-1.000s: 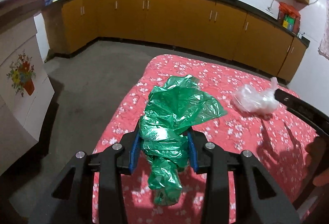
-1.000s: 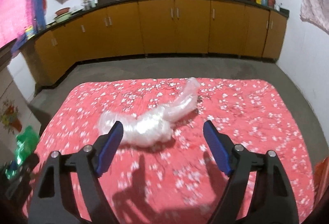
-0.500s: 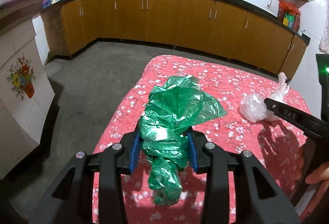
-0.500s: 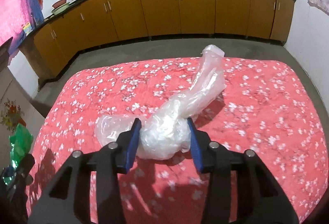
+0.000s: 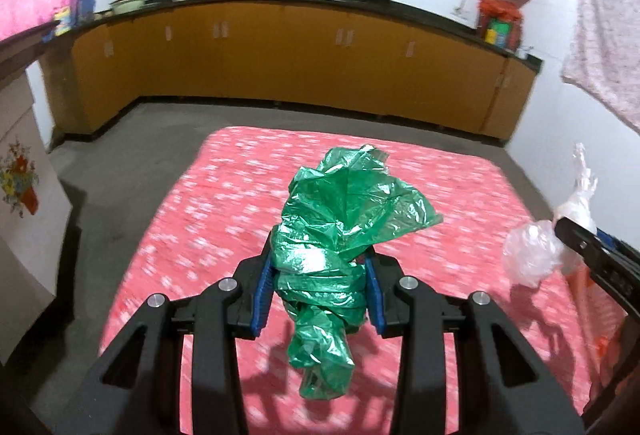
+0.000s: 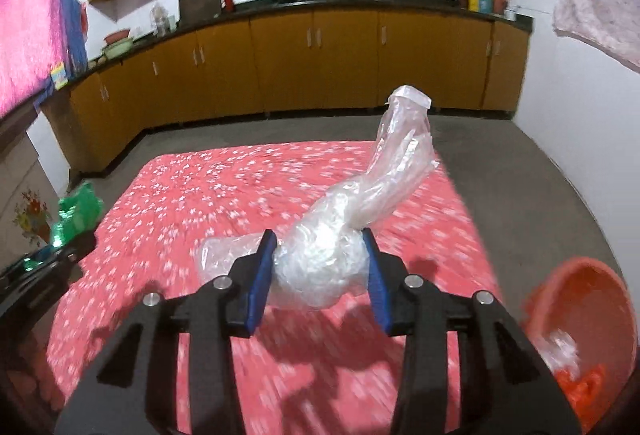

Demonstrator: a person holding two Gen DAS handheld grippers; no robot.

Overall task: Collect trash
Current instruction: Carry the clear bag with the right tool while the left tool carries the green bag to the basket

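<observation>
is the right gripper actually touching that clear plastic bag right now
Touching. In the right wrist view, the right gripper has both blue pads pressed against the clear plastic bag, its bulk squeezed between them.

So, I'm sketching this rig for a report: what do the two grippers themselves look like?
Both match: the left gripper and right gripper have matte black angular frames with triangular cut-outs, silver round bolts, and flat blue ribbed pads lining each finger. No cables or sleeves show.

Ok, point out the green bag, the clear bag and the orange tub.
green bag (image 5: 320, 267): left wrist view, bunched middle between the fingers.
clear bag (image 6: 320, 263): right wrist view, crumpled bulk.
orange tub (image 6: 600, 299): right wrist view, inner wall.
</observation>
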